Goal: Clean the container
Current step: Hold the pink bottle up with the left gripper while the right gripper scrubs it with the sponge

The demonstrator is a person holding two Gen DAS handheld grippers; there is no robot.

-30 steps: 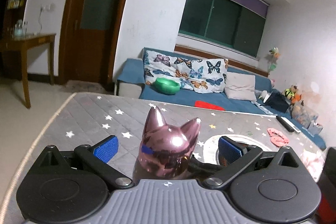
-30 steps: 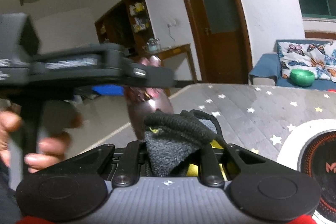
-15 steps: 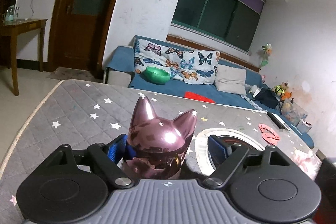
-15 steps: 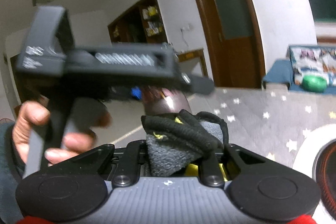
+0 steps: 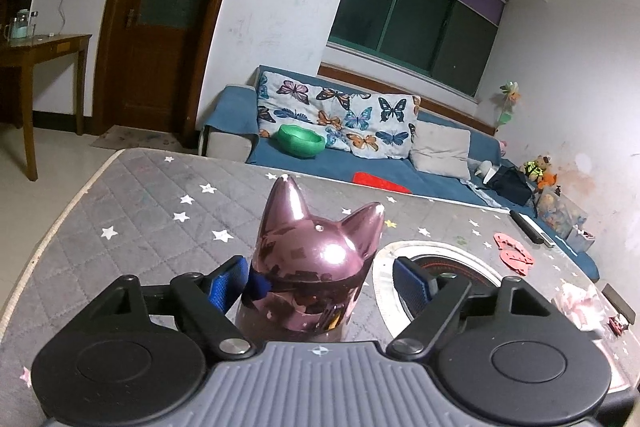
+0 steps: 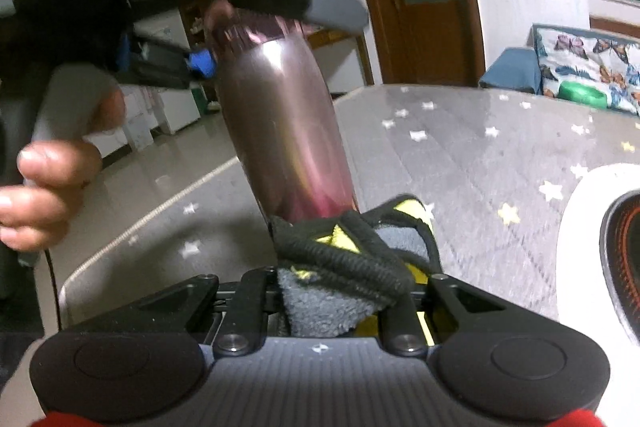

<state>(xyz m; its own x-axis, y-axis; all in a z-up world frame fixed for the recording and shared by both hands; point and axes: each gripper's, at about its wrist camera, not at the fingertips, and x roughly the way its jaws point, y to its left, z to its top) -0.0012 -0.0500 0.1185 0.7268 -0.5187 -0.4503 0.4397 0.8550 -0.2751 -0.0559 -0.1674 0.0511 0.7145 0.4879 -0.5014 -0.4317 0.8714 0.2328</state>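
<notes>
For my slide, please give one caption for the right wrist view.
Right gripper presses a grey cloth against the pink metal bottle that the left gripper is clamping near its top.

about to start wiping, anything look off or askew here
The bottle leans instead of standing upright, in the left gripper, whose jaws have just been closing. Only its left pad touches. The cloth meets its base.

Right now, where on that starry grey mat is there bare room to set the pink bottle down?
The starry mat lies bare from its left edge to the cat-eared bottle, and behind the bottle toward the sofa. To the right it is crowded: the round white appliance, pink cutouts, and a remote near the far edge.
</notes>
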